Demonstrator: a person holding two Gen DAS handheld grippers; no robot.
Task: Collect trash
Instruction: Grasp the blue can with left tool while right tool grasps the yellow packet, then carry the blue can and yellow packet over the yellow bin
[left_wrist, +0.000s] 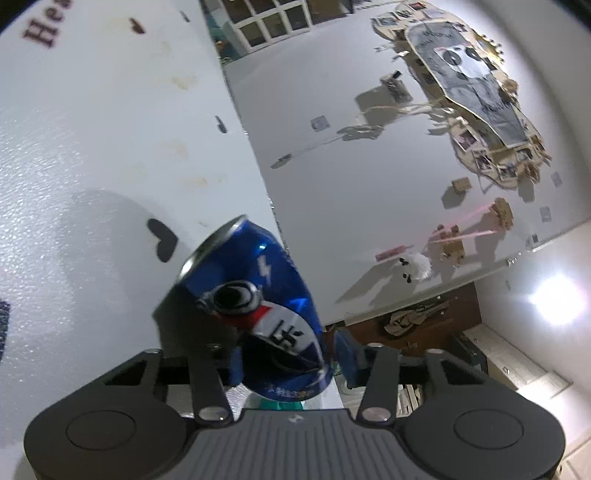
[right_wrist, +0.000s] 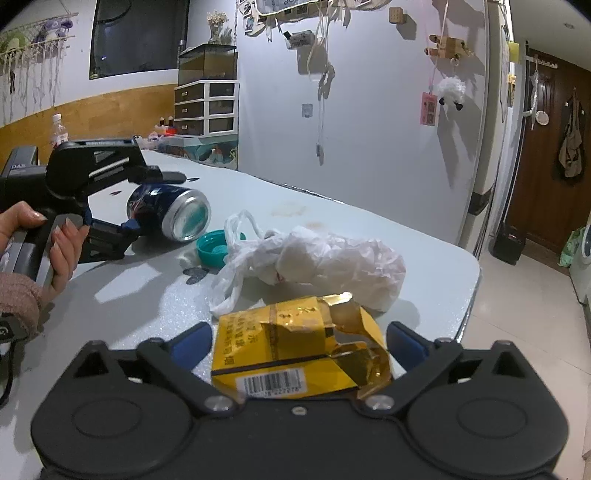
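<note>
The left gripper (right_wrist: 144, 206) was clamped on the blue soda can (left_wrist: 255, 310), lying sideways on the white surface (right_wrist: 424, 236). The right gripper (right_wrist: 299, 341) stood apart around the yellow carton (right_wrist: 295, 350); it ought to have squeezed gently on the torn box. No trash bin was visible, and the can's far side was hidden.

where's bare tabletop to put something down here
Free: the stretch of table behind the white plastic bag, out to the far edge and right corner; also the near-left patch between the hand and the yellow packet. Crowded: the middle, where blue can, teal cap, bag and packet cluster.
</note>
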